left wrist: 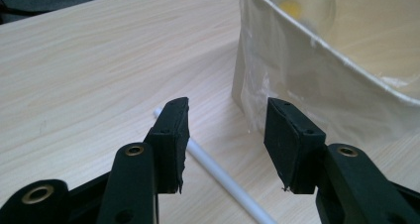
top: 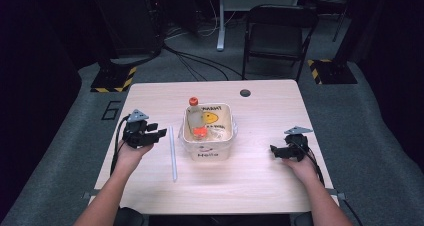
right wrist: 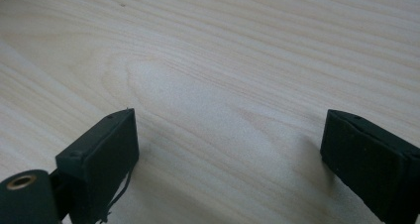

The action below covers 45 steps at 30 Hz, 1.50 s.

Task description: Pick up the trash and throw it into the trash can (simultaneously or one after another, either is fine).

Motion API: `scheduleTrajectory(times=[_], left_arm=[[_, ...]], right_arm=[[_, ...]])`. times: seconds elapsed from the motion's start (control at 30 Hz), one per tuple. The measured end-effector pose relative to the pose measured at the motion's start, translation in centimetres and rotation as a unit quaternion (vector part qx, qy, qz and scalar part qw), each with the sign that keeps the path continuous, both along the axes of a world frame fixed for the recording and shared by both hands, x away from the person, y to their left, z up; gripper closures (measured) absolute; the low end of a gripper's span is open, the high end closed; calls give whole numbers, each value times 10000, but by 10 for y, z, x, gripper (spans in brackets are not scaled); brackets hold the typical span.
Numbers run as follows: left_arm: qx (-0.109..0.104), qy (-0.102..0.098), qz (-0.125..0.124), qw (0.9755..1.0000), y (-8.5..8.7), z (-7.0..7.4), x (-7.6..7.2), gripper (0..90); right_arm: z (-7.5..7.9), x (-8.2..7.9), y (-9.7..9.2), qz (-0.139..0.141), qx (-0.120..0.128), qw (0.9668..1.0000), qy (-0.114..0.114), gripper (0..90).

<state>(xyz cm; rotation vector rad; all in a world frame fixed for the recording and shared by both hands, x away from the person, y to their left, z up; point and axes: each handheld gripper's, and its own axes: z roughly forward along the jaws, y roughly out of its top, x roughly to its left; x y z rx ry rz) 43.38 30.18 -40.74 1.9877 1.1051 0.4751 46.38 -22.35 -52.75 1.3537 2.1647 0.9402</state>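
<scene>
Tub [top: 210, 148], white, on the table:
- Front outer wall: handwritten dark word, apparently "Hello", with a small drawn mark just above it.
- Inner back wall: dark handwritten line near the rim, too blurred to read with certainty; a yellow drawn shape sits just below it.

Bottle [top: 194, 117], standing in the tub's back left corner: no readable label.

No other legible text.

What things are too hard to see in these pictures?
- The white tub: in the high view its printed words are too small to read.
- The bottle in the tub: the tub wall hides its lower part.
- The white straw: in the left gripper view the left gripper covers part of it and the bottom edge cuts it off.
</scene>
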Motion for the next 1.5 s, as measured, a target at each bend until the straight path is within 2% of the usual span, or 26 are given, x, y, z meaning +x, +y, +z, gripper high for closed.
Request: scheduleTrajectory(times=[0.27, 0.37, 0.5, 0.63, 0.73, 1.13, 1.33, 1.4, 1.5], left_arm=[[-68, 28, 57, 10000, 2, -17, -12, 533], [-107, 96, 65, 9999, 1, -26, -15, 533], [83, 179, 29, 9998, -3, -40, -18, 525], [47, 226, 11, 9997, -7, -51, -22, 521], [30, 208, 34, 9998, -10, -57, -23, 514], [123, 487, 0, 9987, -16, -83, -22, 511], [246, 582, -6, 9980, -20, -90, -21, 513], [233, 678, -15, 9974, -22, -95, -20, 515], [249, 709, -19, 9972, -22, -97, -19, 515]], right_arm=[[0, 0, 0, 3, 3, 10000, 11, 71], [0, -1, 0, 2, 2, 10000, 11, 71], [0, -1, 0, -2, 6, 10000, 14, 71], [0, -1, 0, -5, 10, 10000, 18, 71], [0, -1, 0, -7, 9, 10000, 19, 71], [0, -1, 0, -5, 10, 10000, 19, 71], [0, -1, 0, -1, 8, 10000, 19, 71], [0, -1, 0, -2, 8, 10000, 18, 71], [0, -1, 0, -3, 9, 10000, 19, 71]])
